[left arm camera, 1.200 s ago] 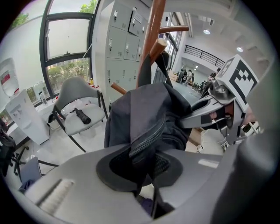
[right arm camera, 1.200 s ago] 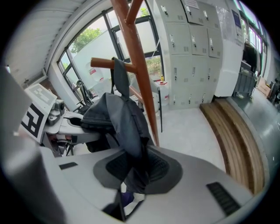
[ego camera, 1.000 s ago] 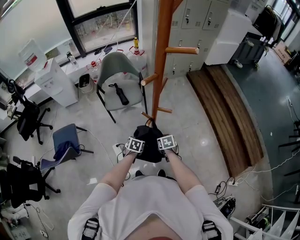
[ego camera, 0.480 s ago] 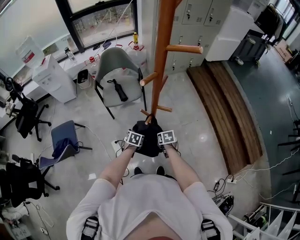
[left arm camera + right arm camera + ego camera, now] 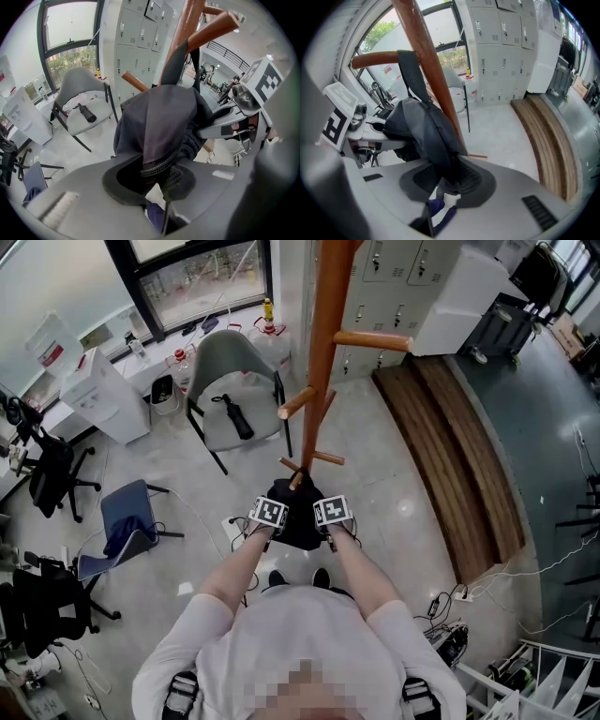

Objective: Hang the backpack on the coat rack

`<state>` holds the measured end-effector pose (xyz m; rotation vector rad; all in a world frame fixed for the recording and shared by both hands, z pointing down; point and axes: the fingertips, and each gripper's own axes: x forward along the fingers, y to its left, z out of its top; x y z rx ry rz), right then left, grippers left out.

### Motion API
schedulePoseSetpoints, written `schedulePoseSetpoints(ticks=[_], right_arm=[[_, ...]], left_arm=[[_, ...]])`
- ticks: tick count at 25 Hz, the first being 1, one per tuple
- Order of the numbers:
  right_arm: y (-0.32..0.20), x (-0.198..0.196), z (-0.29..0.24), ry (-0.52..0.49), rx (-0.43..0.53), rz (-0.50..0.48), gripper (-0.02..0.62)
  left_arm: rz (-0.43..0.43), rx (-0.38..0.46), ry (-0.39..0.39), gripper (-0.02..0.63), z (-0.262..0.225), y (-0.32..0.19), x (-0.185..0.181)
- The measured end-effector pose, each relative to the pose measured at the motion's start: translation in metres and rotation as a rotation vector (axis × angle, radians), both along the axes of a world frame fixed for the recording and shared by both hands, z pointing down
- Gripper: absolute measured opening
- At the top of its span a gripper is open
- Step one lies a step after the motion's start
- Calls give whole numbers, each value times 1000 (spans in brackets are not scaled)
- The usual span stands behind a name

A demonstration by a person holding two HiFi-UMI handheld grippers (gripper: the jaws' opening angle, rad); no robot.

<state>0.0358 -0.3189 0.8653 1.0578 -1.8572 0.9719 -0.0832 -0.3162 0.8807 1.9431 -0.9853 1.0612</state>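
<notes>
So the backpack [image 5: 419, 126] is black and hangs right against the orange-brown pole of the coat rack [image 5: 424, 56]. Its strap [image 5: 410, 70] is looped over one of the wooden pegs [image 5: 377, 60], and you only really see that from the gripper views. From the head view the bag is just a dark lump between the two marker cubes. The low peg there touches its top edge, but I can't make out the strap at all.

The left gripper [image 5: 159, 174] has its jaws clamped on a fold of the bag along the zipper seam. The right gripper [image 5: 445, 179] is pinching dark fabric on the other side, jaws nearly together on it. The bag's bottom is cut off behind the jaw bodies in both views.

The rack's top runs out of frame and its base is hidden under the bag and arms. Behind it is a grey chair [image 5: 234, 390] with something dark on the seat, maybe a folded umbrella.
</notes>
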Motion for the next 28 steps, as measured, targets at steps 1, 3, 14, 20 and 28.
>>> schedulePoseSetpoints(ticks=[1,3,14,20,28], right_arm=[[-1,0,1,6,-2,2,77],[-1,0,2,14,-8,5,77],[-1,0,8,35,-65,20,100],[3,7,10,47,-113,67,158],[2,12,-10,-4,-96,129,201]], left_arm=[[3,-9,-5,55,2,0,0],[13,-17,-22,55,9,1,0],[-46,-65,-8,66,16,3,0],[-129,-99,5,140,4,1,-8],[-187,-115,5,175,-15,5,-17]])
